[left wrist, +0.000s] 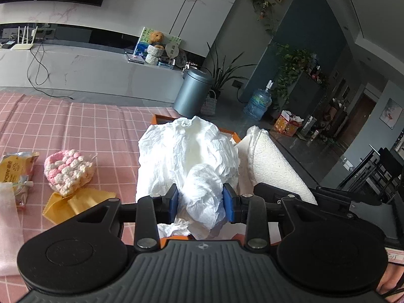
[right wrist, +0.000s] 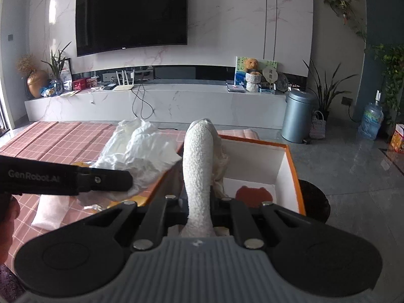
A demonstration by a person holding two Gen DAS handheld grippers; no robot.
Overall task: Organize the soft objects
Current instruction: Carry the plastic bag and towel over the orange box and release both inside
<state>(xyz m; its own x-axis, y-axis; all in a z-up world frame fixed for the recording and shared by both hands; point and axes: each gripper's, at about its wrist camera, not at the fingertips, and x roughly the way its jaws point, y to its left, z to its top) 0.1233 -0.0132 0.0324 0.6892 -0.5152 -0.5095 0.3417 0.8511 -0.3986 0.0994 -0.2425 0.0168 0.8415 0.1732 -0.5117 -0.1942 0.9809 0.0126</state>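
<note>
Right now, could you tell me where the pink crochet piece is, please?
In the left wrist view, the crochet piece lies on the pink checked cloth, left of the held tissue, between a yellow packet and a yellow cloth.

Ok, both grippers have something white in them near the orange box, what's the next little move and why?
Probably lower the right gripper into the orange box and let go. It is shut on the white textured cloth, which already hangs over the box's open white inside, where only a red piece lies. The left gripper, shut on crumpled white paper, sits beside the box.
</note>
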